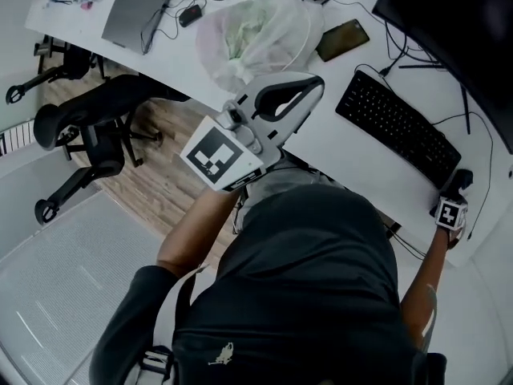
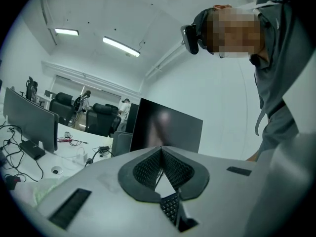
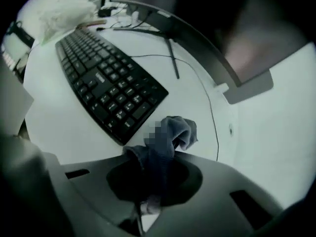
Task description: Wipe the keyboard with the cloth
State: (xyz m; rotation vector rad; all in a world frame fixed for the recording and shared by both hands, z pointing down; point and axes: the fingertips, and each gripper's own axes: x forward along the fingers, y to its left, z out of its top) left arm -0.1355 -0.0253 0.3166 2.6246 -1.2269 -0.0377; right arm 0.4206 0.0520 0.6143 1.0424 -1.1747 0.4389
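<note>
The right claw point(image 3: 157, 174) was clamped on a dark cloth point(image 3: 170, 132), which bunched up out of the jaws and hung just off the near right corner of the black keyboard point(image 3: 106, 80). The cloth was close to that corner but apart from the keys. No view showed it pressed against them.

The keyboard lay flat on the white worktop point(image 1: 321, 147), in front of the monitor point(image 1: 449, 22). A thin cable ran across the worktop beside it.

The left claw point(image 2: 160, 154) was lifted well clear of the worktop and aimed out into the room, its jaws closed tip to tip with nothing between them. It looked to have no part in the work at this point.

As a judgement, the pick-up part of the job was done, since the cloth was gripped and brought to the keyboard's end. The wiping itself looked not yet begun, or at most about to start from the right end. The whole run of keys towards the plastic bag point(image 1: 256, 34) remained to be covered. Whether the keys carried any dust could not be told.
</note>
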